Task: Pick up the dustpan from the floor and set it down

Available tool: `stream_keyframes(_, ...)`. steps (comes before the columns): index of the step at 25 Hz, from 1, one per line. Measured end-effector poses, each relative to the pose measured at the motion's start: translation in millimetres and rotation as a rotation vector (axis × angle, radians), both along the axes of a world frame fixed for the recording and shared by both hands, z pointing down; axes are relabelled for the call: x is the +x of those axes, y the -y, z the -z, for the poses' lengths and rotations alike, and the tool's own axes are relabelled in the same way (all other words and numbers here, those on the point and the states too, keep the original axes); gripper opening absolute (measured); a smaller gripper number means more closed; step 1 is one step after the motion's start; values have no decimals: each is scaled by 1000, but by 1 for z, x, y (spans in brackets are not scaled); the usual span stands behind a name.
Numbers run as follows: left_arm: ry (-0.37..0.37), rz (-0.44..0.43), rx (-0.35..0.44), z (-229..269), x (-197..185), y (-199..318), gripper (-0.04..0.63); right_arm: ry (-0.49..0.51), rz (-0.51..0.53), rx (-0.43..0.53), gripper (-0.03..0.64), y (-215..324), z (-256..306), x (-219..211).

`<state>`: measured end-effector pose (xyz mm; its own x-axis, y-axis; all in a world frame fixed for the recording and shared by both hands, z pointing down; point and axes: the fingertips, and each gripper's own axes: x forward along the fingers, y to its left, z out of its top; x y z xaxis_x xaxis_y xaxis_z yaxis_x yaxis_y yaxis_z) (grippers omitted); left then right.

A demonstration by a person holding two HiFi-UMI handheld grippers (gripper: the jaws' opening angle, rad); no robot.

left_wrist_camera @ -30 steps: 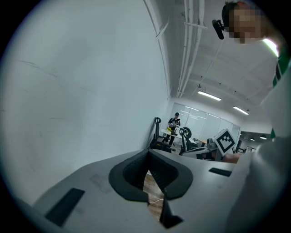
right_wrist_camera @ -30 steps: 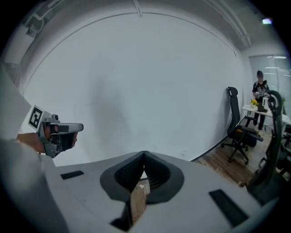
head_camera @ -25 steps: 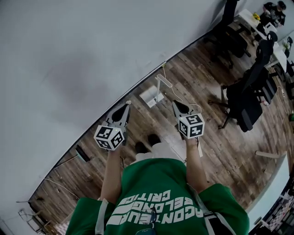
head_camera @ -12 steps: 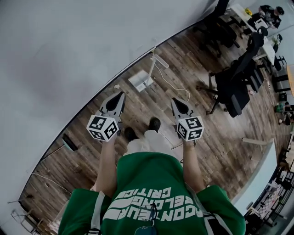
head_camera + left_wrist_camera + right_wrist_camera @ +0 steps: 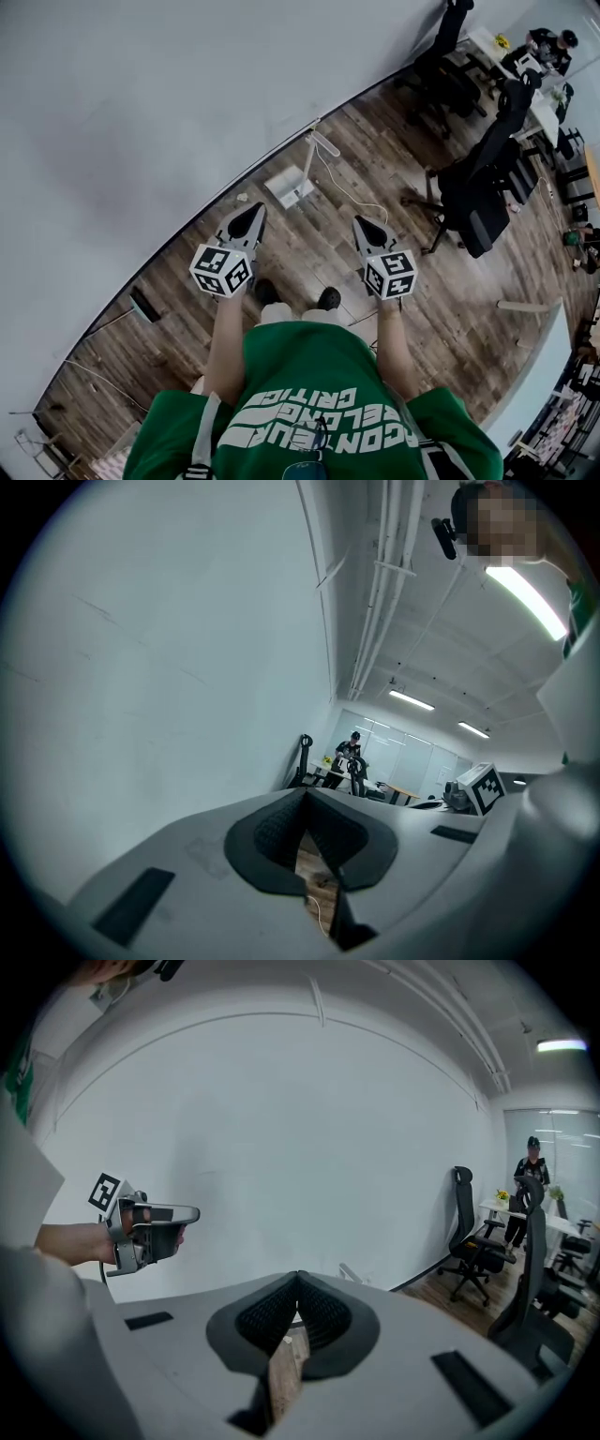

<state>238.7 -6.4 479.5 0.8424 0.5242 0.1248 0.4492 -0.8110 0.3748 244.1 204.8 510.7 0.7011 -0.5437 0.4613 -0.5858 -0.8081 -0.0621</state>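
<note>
Standing over the white long-handled dustpan (image 5: pixel 291 190), left gripper (image 5: pixel 257 209) and right gripper (image 5: pixel 360 222) fingers pressed together empty, I'd next reach down, spreading them.

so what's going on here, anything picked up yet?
Not yet. A person in a green shirt stands on the wood floor with a pair of tongs in each hand. The left tongs and right tongs are both shut and empty, pointing forward. The white dustpan lies on the floor by the wall ahead of them, untouched.
</note>
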Motion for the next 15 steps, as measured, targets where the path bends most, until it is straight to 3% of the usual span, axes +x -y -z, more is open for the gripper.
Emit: stream_keyframes(15,11,-41,87,9,3,-59,-3,1,-12,64,8,-49,-1,15)
